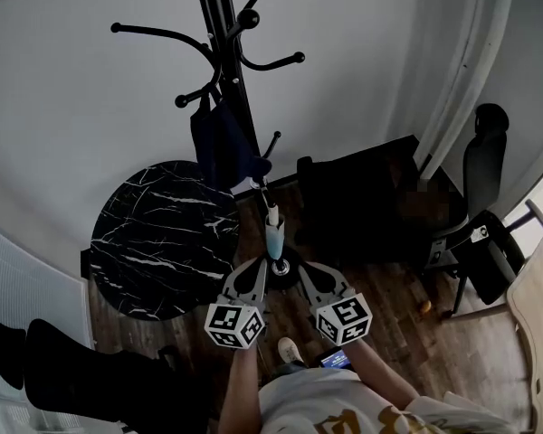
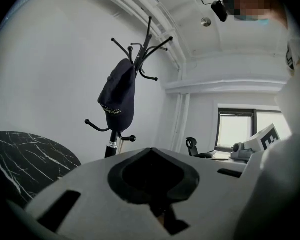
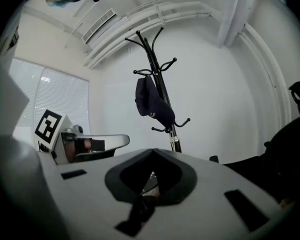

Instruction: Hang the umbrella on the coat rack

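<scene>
Head view has your left gripper and right gripper side by side low in the frame, both aimed at the foot of the black metal coat rack. The slim folded umbrella with a pale blue and white sleeve stands upright against the rack's pole, just below a dark navy cap that hangs on a hook. Its lower end lies between your two gripper tips, and you cannot tell whether either tip touches it. Your left gripper view shows those jaws pressed together on nothing, and the right gripper view shows the same. A round black marble-patterned tabletop sits to the left of the rack.
</scene>
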Available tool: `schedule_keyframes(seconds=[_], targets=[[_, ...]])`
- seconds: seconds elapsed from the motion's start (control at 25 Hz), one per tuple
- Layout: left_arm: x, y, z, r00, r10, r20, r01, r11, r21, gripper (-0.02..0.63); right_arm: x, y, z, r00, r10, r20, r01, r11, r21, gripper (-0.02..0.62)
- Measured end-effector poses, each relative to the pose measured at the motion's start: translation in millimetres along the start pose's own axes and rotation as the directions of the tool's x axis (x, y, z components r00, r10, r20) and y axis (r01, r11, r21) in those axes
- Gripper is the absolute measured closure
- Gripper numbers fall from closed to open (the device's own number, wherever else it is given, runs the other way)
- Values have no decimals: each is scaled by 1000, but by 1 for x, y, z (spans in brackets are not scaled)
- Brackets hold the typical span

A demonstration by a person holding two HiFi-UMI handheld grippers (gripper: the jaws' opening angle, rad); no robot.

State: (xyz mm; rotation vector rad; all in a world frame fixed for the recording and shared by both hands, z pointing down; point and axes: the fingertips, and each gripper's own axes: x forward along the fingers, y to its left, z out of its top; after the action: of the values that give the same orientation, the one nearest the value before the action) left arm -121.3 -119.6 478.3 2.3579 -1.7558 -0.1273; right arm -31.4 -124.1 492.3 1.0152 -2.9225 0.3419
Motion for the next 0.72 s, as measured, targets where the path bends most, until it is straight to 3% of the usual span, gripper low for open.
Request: schedule_keyframes(seconds=[0.36, 0.72], targets=[[-31, -37, -13, 997, 71, -10, -70, 994, 78, 586, -48, 16, 1, 999, 29, 21, -28, 999, -35, 583], [-60, -58, -11, 991, 125, 49, -127, 991, 41, 586, -85, 15, -1, 1000, 12, 22, -11, 998, -55, 583]])
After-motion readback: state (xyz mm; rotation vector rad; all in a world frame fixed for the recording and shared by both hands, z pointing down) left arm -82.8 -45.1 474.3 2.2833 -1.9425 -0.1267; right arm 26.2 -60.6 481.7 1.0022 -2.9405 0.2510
